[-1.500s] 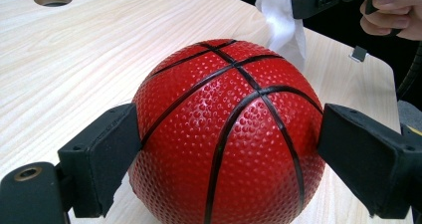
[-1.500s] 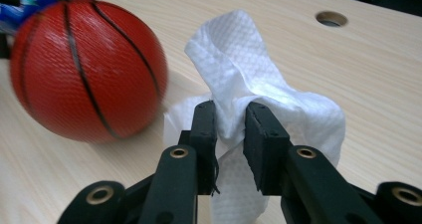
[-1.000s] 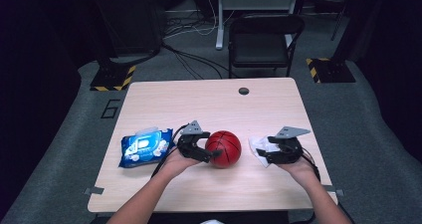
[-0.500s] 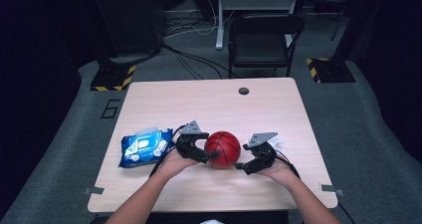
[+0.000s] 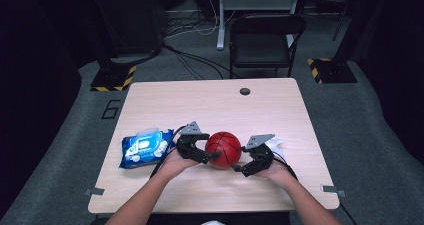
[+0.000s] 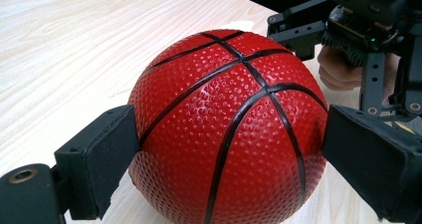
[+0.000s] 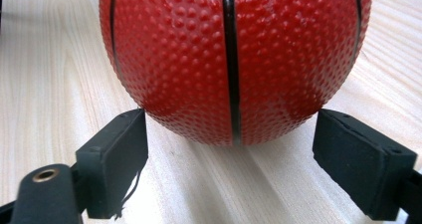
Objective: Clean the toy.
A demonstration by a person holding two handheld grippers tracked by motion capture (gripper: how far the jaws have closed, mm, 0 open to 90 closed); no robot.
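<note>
At the near middle of the worktop [image 5: 210, 105], a red mini basketball [image 5: 223, 149] sits between the two tools, with a blue wipes pack [image 5: 145, 148] lying just to its left and something white [image 5: 275, 145] behind the right hand. The left tool [image 5: 209, 156] is clenched on the ball: in the left gripper view its two black pads press against the ball's flanks [image 6: 229, 134], one low on each side. The right tool [image 5: 240, 167] stands released, its jaws spread wide; the right gripper view shows the ball [image 7: 234, 59] just ahead of the pads, which sit either side of its lower curve without touching it. The step in hand looks like a handover or a two-tool grasp, with the left holding the ball steady on the worktop while the right lines up. The next move likely calls for the right tool to push forward a little, so its pads reach the ball's widest part, and then close; closing this low could let the ball squirt upward. Compared with the picture from a second ago, the right hand has come in from well to the right, leaving the white thing behind, while the left grasp and the ball have stayed put.
</note>
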